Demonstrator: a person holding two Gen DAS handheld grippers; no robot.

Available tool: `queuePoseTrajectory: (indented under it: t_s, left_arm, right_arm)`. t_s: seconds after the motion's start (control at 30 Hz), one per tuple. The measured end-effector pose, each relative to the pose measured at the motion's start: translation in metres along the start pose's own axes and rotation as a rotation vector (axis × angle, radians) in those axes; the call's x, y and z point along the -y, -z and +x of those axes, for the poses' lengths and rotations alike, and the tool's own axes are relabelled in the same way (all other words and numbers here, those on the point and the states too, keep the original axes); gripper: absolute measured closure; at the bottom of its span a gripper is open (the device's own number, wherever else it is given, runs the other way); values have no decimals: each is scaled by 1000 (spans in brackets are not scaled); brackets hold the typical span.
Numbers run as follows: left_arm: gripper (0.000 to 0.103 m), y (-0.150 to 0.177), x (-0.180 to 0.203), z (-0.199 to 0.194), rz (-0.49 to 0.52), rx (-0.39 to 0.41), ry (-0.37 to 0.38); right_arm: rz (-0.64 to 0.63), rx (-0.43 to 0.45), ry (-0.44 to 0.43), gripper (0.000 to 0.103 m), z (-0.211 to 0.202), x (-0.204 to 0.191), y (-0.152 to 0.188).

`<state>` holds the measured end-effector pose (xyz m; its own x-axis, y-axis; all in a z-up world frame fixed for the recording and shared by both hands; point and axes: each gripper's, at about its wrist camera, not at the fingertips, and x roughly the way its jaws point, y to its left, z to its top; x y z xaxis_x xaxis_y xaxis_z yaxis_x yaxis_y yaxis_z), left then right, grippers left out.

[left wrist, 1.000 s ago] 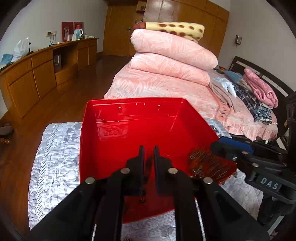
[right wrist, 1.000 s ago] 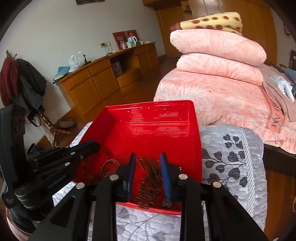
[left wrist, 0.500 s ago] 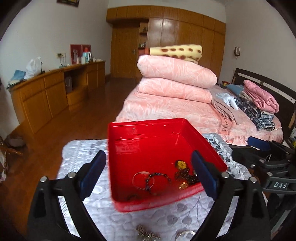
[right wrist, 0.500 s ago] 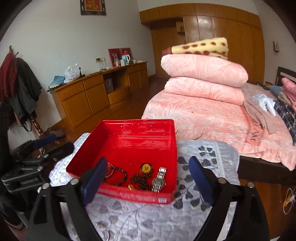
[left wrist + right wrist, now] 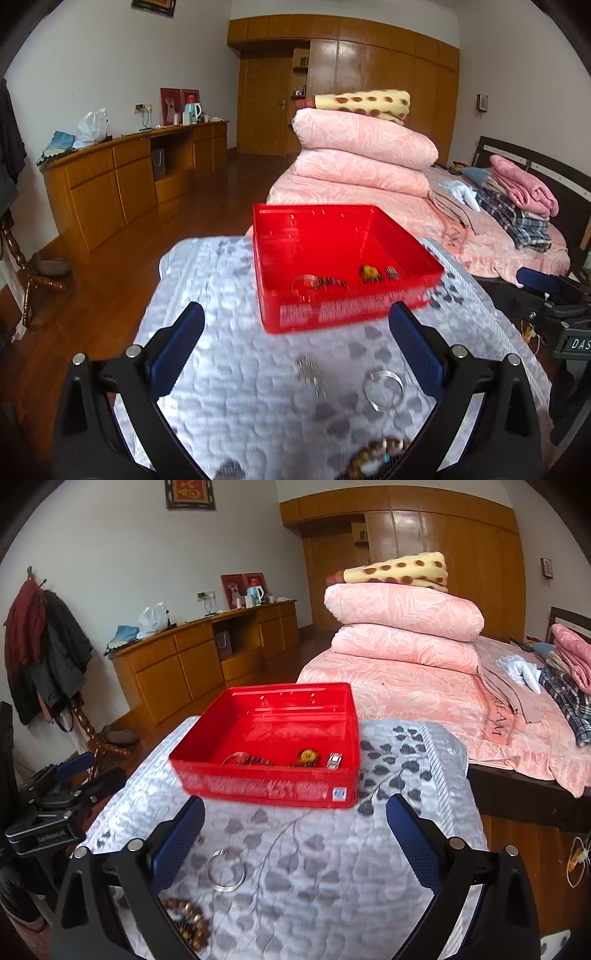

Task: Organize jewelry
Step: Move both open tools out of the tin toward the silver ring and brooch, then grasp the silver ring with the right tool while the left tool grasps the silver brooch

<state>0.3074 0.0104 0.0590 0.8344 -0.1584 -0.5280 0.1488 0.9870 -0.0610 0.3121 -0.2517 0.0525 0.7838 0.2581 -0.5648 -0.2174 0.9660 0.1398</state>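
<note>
Spreading wide apart, the fingers of the left claw (image 5: 295,332) are seen with nothing held between them, above a bench covered by a grey leaf-patterned quilt (image 5: 229,369). Ahead of this claw, a red box (image 5: 343,266) is set on the quilt; a thin bangle, a dark beaded bracelet, a yellow pendant (image 5: 370,272) and a small metal piece are made out inside it, though blur softens all of them. Between the fingers and nearer the camera, a silver ring bangle (image 5: 383,388) is laid flat, with a smeared, unreadable metal item (image 5: 309,370) just to its left. A beaded bracelet (image 5: 376,456) is cut off by the lower edge.

The right claw (image 5: 295,818) is likewise held wide apart and empty. The red box (image 5: 266,782) is seen ahead of it, holding the pendant (image 5: 308,756) and a silver watch band (image 5: 335,760). Near its left finger the bangle (image 5: 226,872) is laid, and the beaded bracelet (image 5: 186,921) is partly hidden behind that finger's arm. The left tool is partly cut off at the far left.
</note>
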Motion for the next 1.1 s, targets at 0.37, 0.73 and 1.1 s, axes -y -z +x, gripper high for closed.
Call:
queuePoseTrajectory:
  t_s: [0.37, 0.73, 1.1]
  left_arm:
    - [6, 43, -9, -4, -28, -61, -44]
    - [6, 71, -33, 2, -62, -133, -87]
    - [6, 78, -47, 15, -78, -190, -79]
  right_arm:
    - [-28, -62, 18, 6, 13, -31, 46]
    - [-23, -159, 0, 11, 52, -54, 67]
    - [-4, -259, -11, 27, 83, -58, 68]
